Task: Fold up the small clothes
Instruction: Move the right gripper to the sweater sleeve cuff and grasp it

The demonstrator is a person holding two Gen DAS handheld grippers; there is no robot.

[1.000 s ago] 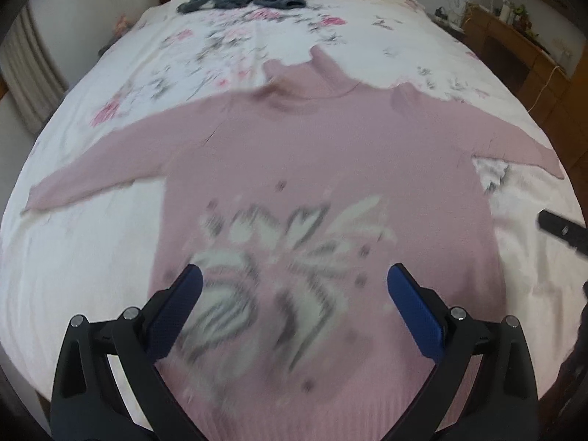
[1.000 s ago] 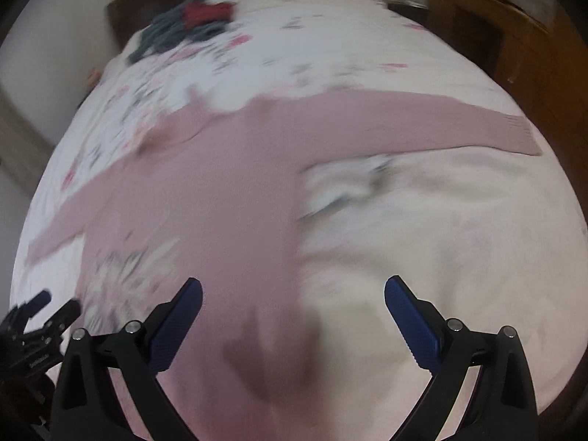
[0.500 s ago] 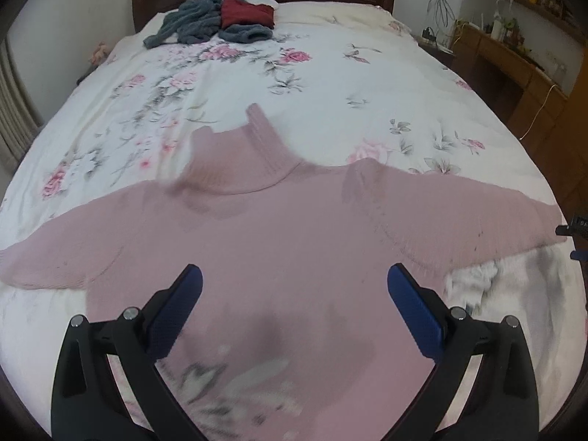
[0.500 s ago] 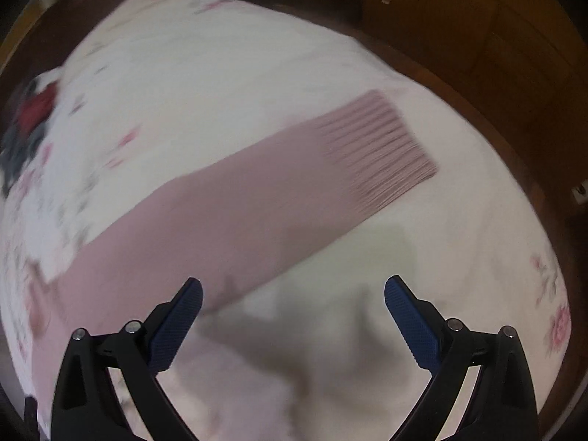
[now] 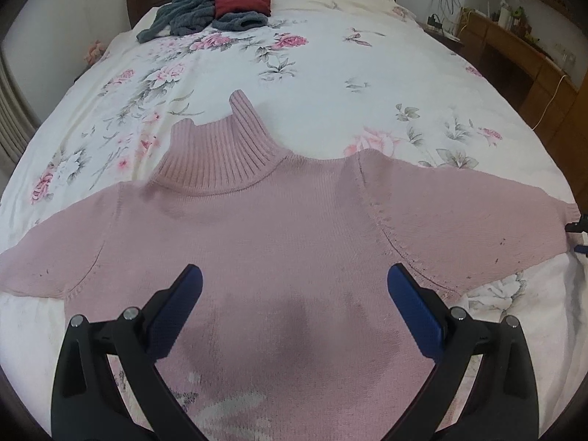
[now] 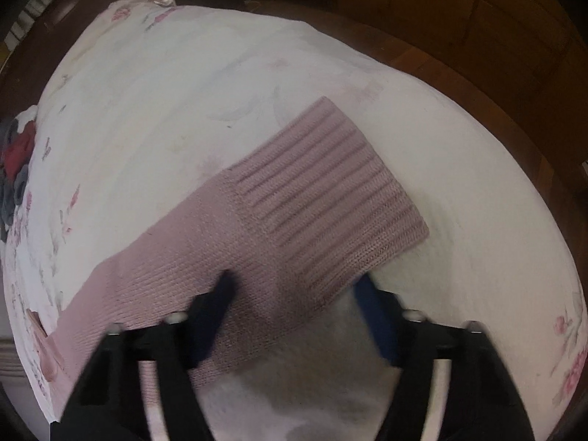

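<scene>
A pink sweater [image 5: 279,228] lies flat on the bed [image 5: 330,84], which has a white floral cover. Its ribbed collar [image 5: 224,154] points to the far end and both sleeves are spread out to the sides.

The left claw [image 5: 294,294] hovers over the chest of the sweater with its blue pads [image 5: 413,303] wide apart and nothing between them. Its shadow falls on the knit just below.

The right claw [image 6: 294,290] is low at the sweater's right sleeve [image 6: 228,257], close to the ribbed cuff [image 6: 330,198], which lies near the right edge of the bed. Its jaws stand partly apart, one on each side of the sleeve. The left finger sits over the knit and the right finger at the sleeve's near edge; motion blur keeps me from telling whether they touch the fabric.

At the far end of the bed sits a pile of grey and red clothes [image 5: 217,9]. A wooden dresser [image 5: 514,55] stands along the right.
</scene>
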